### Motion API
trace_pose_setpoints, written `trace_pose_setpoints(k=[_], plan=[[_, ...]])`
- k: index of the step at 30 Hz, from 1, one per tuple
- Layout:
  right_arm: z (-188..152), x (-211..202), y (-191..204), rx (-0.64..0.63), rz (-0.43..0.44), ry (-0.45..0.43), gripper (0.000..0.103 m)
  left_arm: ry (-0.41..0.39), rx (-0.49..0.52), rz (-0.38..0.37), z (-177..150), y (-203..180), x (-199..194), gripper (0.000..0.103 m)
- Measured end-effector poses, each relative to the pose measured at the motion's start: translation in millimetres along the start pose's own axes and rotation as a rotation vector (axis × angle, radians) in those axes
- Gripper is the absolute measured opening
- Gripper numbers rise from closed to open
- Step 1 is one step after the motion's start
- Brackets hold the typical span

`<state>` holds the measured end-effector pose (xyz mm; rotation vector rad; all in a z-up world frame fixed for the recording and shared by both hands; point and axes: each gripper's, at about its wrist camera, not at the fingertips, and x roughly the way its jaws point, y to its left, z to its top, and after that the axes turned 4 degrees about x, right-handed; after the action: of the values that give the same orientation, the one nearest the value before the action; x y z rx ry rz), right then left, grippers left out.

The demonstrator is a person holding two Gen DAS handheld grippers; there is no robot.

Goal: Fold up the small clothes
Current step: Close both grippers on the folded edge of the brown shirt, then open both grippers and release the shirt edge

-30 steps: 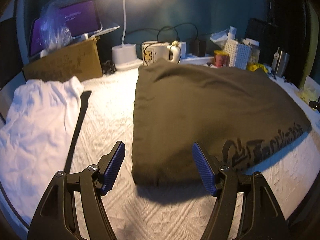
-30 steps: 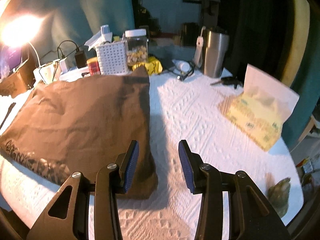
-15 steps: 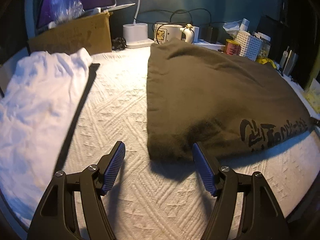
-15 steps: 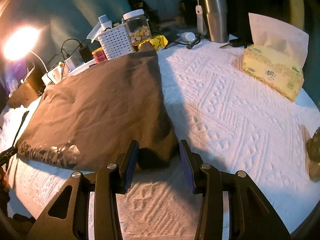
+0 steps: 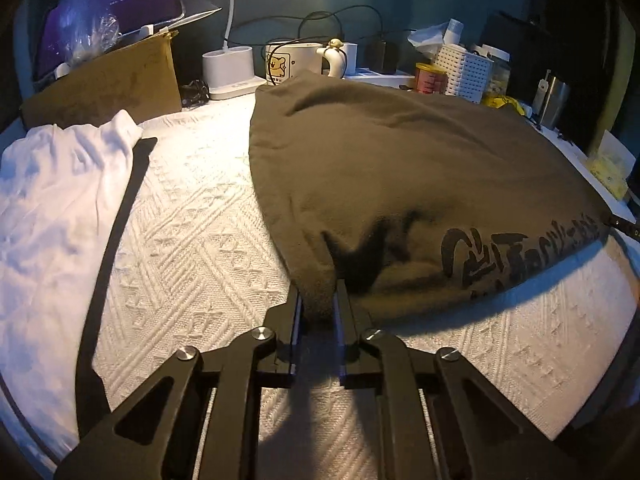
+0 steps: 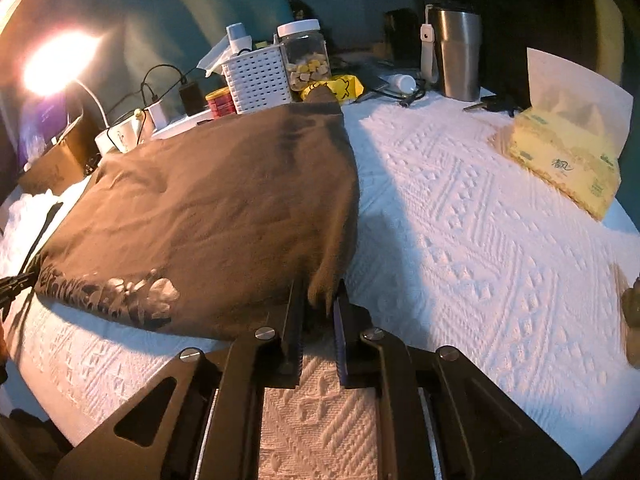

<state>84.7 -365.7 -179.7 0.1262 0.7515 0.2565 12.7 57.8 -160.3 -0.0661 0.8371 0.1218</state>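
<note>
L tongs (image 5: 317, 300) closing on brown shirt (image 5: 400, 168) corner; R tongs (image 6: 318, 304) same.

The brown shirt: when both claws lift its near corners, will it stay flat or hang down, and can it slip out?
The brown shirt will probably sag between the left claw and right claw, since it already puckers at each pinch. It looks light and thin. Both claws are closing on fabric; slipping seems unlikely, as each holds a bunched corner.

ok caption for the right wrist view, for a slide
Right gripper closing its jaws on the near corner of the folded brown printed garment on the white textured cloth.
</note>
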Motion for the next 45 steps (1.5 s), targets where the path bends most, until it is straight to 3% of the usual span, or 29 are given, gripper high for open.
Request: trace_pose_setpoints(k=[26,45], plan=[[-39.6,-58.5,-3.3,0.004,-0.075,-0.036,0.012,0.011,0.042,-0.057,-24.1,-17.6,-41.8,0.009],[-76.7,-78.7,-15.6,0.075,-0.118,-0.062,0.012,0.064,0.067,-0.106,-48.4,-30.5,-44.0,0.01]])
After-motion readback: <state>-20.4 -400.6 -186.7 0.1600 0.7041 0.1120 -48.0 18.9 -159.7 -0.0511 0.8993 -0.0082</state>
